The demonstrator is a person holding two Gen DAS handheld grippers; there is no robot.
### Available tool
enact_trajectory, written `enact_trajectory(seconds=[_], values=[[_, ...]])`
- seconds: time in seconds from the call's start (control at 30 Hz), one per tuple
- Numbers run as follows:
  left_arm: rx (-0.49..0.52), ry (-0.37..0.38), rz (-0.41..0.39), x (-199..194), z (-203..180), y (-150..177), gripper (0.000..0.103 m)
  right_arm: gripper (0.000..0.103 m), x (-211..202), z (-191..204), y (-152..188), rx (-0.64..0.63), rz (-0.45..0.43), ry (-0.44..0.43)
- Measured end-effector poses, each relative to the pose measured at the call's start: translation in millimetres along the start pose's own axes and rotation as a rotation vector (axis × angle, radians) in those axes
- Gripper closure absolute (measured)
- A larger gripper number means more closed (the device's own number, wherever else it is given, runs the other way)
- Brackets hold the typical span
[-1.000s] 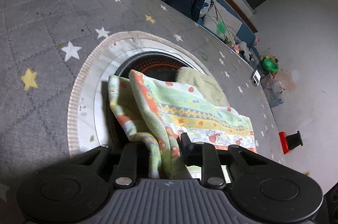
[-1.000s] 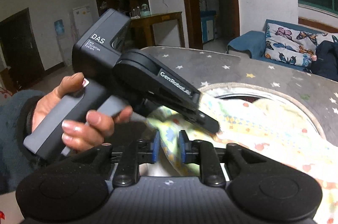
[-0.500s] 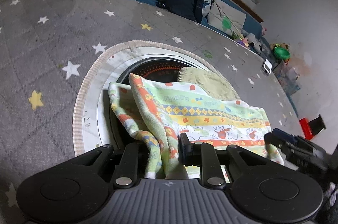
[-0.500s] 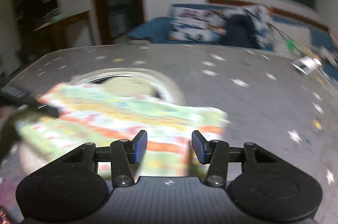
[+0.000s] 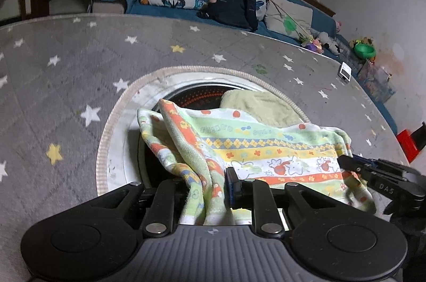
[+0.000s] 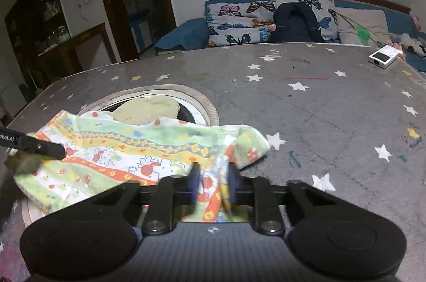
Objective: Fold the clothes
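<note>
Terry cloth, striped green and orange: the towel (image 5: pixel 269 149) drapes across the round opening (image 5: pixel 111 138) mid-frame on the worktop (image 6: pixel 332 106). Left tool (image 5: pixel 205 183) and right tool (image 6: pixel 211 182), just closed, each pinch a corner, likely to stretch it flat for folding.

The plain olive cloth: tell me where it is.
In both wrist views the olive cloth lies in the round table opening, behind the striped towel.

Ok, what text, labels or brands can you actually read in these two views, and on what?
"DAS" – on the right gripper body, left wrist view.
"obot.AI" – partial, cut by the frame edge, on the left gripper finger.
Faint blue lettering on the towel: too blurred to read.
White device: print too small.
</note>
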State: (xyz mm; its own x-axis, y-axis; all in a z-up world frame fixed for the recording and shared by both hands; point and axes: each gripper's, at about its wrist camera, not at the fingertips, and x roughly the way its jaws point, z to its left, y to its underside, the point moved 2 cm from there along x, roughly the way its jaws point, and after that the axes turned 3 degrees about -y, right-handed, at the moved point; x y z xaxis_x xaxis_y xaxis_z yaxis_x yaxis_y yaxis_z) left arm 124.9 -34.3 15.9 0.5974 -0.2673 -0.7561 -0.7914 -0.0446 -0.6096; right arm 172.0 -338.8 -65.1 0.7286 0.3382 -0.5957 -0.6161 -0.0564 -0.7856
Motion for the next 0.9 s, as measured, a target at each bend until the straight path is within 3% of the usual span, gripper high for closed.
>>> enact_trajectory(seconds=[0.17,0.37,0.9], values=[[0.035,0.011,-0.017,-8,-19,-10,0.086,0.095,-20,2,-9,-0.047,-0.032,0.016],[0.096,0.042,-0.034,-5,-60,-25,0.087,0.095,-44,-1,-28,-0.128,-0.069,0.097],[0.242,0.143,-0.064,44,-196,-66,0.086,0.096,-109,-82,-67,-0.193,-0.095,0.375]])
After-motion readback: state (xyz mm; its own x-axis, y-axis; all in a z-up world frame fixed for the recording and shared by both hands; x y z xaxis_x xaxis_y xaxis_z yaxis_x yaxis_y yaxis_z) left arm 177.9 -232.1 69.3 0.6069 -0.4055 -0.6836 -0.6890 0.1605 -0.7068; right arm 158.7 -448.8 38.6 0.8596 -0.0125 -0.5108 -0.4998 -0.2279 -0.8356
